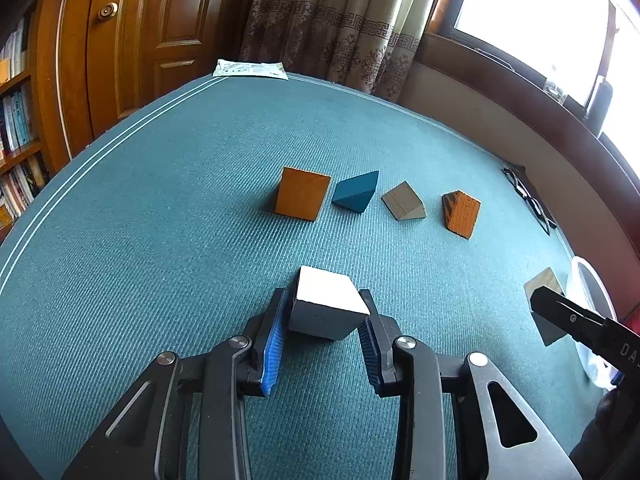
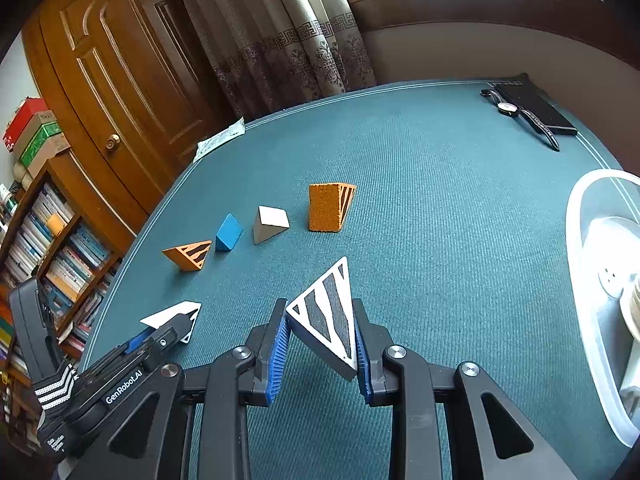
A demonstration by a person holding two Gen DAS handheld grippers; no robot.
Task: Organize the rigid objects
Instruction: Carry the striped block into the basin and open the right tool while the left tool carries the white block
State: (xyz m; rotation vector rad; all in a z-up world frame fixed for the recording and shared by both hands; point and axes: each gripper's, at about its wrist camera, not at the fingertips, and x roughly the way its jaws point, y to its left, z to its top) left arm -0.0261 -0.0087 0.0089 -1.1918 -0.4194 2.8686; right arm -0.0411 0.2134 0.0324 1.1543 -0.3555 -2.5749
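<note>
L gripper [image 1: 326,316] clamped on white wedge [image 1: 328,304], sitting on green mat [image 1: 160,240]. R gripper [image 2: 322,334] pinching 2nd white wedge [image 2: 326,320], striped face up, tilted. Row ahead: big orange wedge [image 1: 302,194], blue wedge [image 1: 356,192], grey wedge [image 1: 402,201], small orange wedge [image 1: 460,214], gaps between each. Open mat left of row. White basin [image 2: 580,240] at right edge.

clear tub [image 2: 580,240] cut by right edge, glasses [image 1: 528,200] small

Six wedges [image 2: 326,208], two hand-held grippers [image 1: 326,320].
</note>
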